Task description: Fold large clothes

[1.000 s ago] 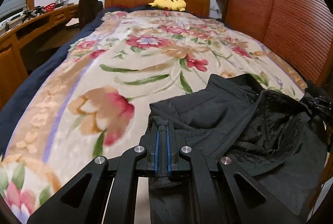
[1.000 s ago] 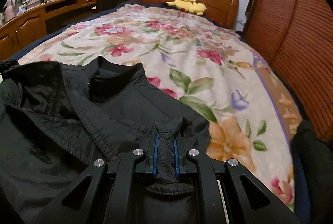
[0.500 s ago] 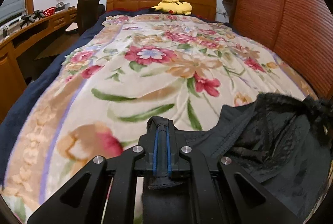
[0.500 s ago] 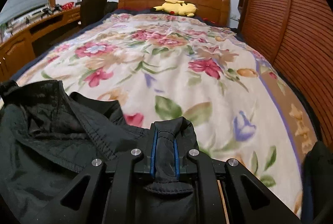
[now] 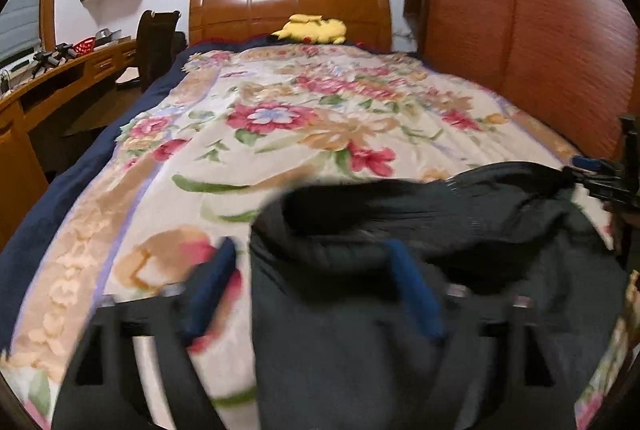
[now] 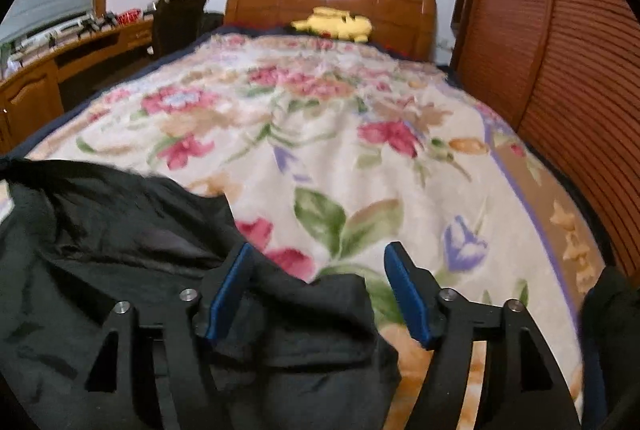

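A black jacket (image 5: 400, 270) lies bunched at the near end of the bed on a floral blanket (image 5: 280, 134). My left gripper (image 5: 316, 286) is open, its blue-padded jaws spread wide with the jacket's edge lying loose between them. In the right wrist view the jacket (image 6: 120, 250) fills the lower left. My right gripper (image 6: 320, 290) is open too, with a fold of the jacket resting between its jaws. The right gripper also shows at the right edge of the left wrist view (image 5: 612, 178).
A yellow plush toy (image 5: 312, 29) lies by the wooden headboard (image 5: 288, 6). A wooden slatted wardrobe (image 5: 540, 50) runs along the right of the bed. A desk (image 5: 48, 82) and dark chair (image 5: 156, 42) stand to the left. The blanket (image 6: 320, 134) stretches ahead of the jacket.
Both grippers were shut on the jacket's edge and have opened, letting it go. The jacket has been pulled nearer and now lies bunched low on the bed.
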Demonstrator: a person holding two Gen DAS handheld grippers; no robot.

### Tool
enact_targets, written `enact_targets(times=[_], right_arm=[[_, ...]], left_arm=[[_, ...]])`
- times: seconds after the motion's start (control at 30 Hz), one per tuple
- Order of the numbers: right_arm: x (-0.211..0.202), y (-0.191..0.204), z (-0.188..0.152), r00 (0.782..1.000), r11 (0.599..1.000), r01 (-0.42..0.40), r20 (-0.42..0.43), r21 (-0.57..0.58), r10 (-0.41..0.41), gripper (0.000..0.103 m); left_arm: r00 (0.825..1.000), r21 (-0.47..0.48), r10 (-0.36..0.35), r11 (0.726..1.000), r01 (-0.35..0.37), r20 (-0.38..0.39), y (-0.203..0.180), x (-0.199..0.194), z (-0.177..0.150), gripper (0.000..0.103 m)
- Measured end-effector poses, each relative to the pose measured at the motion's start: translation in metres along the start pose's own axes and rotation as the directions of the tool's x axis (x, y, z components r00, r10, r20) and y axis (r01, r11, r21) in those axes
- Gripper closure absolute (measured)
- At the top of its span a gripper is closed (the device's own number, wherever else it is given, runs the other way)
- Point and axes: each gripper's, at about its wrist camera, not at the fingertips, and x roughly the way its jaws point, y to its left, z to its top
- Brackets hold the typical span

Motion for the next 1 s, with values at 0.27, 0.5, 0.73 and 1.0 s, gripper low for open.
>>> enact_targets(times=[0.27,0.5,0.73,1.0], right_arm=[[-0.014,-0.010,-0.018,1.000,1.000,0.008,-0.003,-0.021,-0.008,0.030],[-0.024,-0.029,-0.024,1.000,1.000,0.014,-0.007,-0.024,-0.014,0.030],[0.013,-0.032,-0.017,0.991,1.000,-0.007,-0.131,-0.024,0.003,0.030],[0.074,-0.043,-0.002,0.966,0.996,-0.068,-0.247,0.059,0.081,0.030]], left_arm=[[1.000,-0.050,-0.028,0.998,0.029,0.008,-0.013,-0.036,-0.041,0.017],[0.999,-0.053,-0.034,0.998,0.035,0.009,-0.014,-0.047,-0.064,0.017],[0.999,-0.041,-0.033,0.999,0.032,-0.013,-0.013,-0.036,-0.070,0.017],[0.999,-0.025,-0.042,0.999,0.041,-0.018,-0.017,-0.034,-0.075,0.017]])
